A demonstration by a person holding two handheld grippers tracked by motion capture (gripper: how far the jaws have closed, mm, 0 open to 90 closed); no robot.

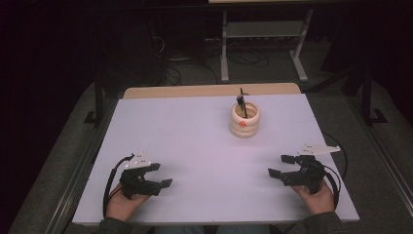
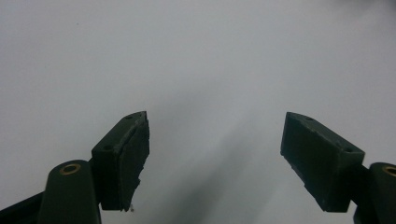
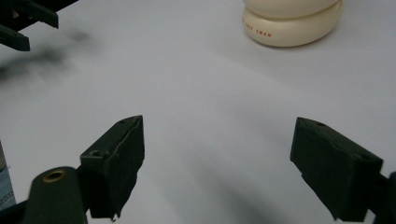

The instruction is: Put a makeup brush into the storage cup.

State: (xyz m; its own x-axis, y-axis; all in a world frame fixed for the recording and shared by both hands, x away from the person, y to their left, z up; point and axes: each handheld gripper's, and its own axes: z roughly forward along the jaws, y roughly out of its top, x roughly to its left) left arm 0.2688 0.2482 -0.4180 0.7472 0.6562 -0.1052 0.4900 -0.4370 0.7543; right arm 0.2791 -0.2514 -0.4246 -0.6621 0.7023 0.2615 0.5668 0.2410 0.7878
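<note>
A cream ribbed holder (image 1: 245, 120) stands upright at the back middle of the white table (image 1: 195, 146), with a black pen (image 1: 241, 104) sticking out of it. Its base (image 3: 292, 21) lies at the top of the right gripper view. My left gripper (image 1: 159, 175) rests near the front left edge, held by a hand, jaws wide apart and empty (image 2: 215, 154). My right gripper (image 1: 281, 165) sits at the front right, also open with nothing between its jaws (image 3: 217, 163). Both point inward toward the table's middle. The left gripper's jaws (image 3: 21, 23) appear at the top left of the right gripper view.
A wooden strip (image 1: 209, 90) runs along the table's far edge. Beyond it are a metal desk frame (image 1: 263, 44) and cables on a dark floor. Bare table surface lies between the grippers and the holder.
</note>
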